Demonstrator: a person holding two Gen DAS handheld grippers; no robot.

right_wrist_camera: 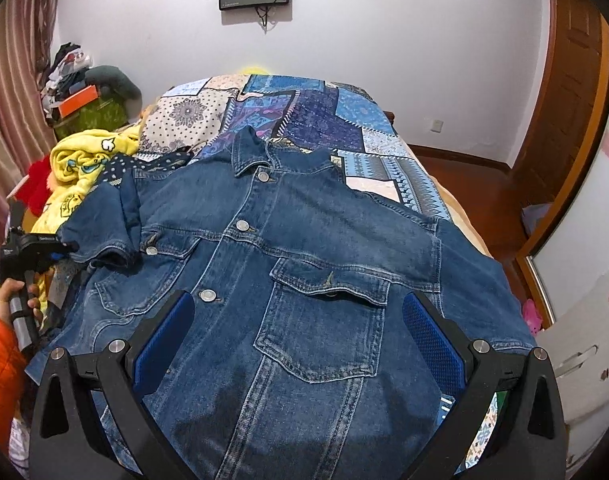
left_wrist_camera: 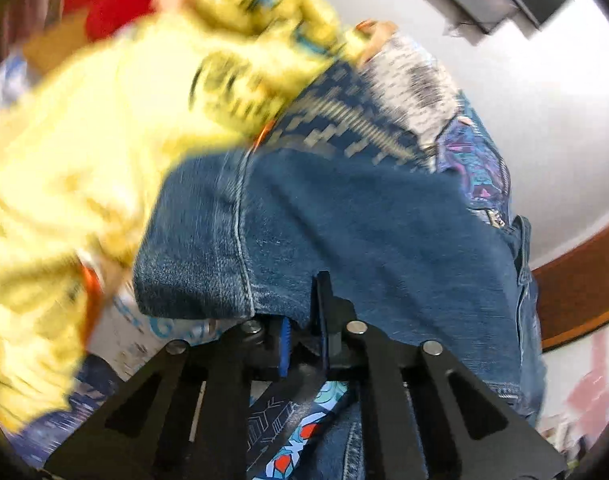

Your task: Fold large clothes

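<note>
A blue denim jacket [right_wrist_camera: 304, 240] lies front up and buttoned on the patchwork bed cover [right_wrist_camera: 324, 120], collar towards the far wall. Its left sleeve [right_wrist_camera: 104, 224] is folded in over the chest. My left gripper [right_wrist_camera: 64, 247] sits at that sleeve's cuff. In the left wrist view the left gripper [left_wrist_camera: 304, 320] is shut on the denim cuff [left_wrist_camera: 344, 220], with cloth pinched between the pads. My right gripper [right_wrist_camera: 298, 336] hovers open over the jacket's lower front, with the chest pocket between its blue pads [right_wrist_camera: 164, 340] and nothing held.
A yellow printed blanket [right_wrist_camera: 80, 168] and a red cloth [right_wrist_camera: 38, 184] are heaped left of the jacket. A person's hand [right_wrist_camera: 20, 300] in an orange sleeve holds the left gripper's handle. A wooden door [right_wrist_camera: 564, 100] and a white cabinet [right_wrist_camera: 584, 340] stand on the right.
</note>
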